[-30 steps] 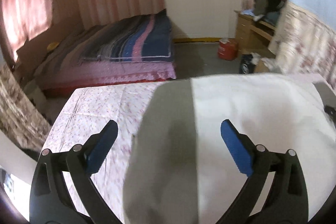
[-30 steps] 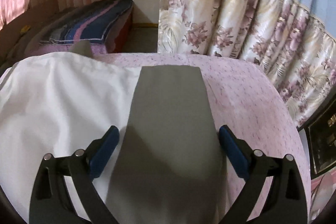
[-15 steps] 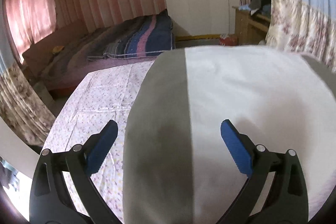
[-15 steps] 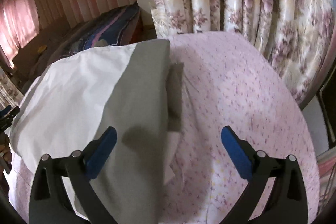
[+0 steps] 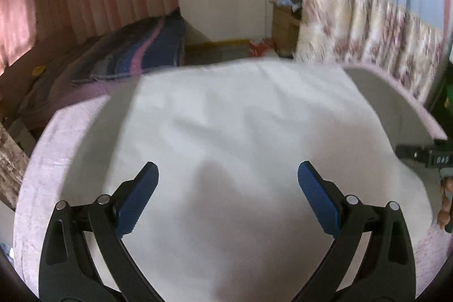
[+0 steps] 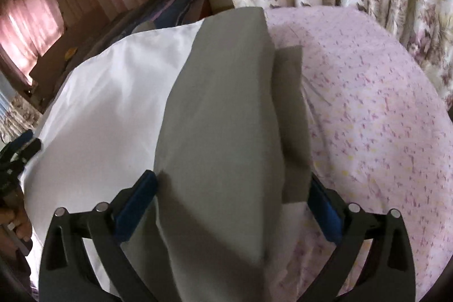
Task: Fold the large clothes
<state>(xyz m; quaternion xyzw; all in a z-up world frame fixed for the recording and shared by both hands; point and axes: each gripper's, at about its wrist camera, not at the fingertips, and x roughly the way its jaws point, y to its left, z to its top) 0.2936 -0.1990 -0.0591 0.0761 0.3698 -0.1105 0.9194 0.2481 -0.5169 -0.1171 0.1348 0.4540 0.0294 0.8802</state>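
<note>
Pink floral bedding (image 6: 382, 109) carries the white-and-grey garment (image 5: 240, 132), spread flat, its grey side panel (image 6: 223, 118) doubled inward, while the left gripper (image 5: 228, 186) and right gripper (image 6: 229, 188) hover spread wide, holding nothing, probably choosing the next fold.

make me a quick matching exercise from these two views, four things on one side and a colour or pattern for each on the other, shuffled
Things
1. gripper pads
2. middle panel of the garment
3. side panel of the garment
4. bedsheet

Colours or patterns
A. grey
B. pink with small flecks
C. blue
D. white

Pairs: 1-C, 2-D, 3-A, 4-B
</note>
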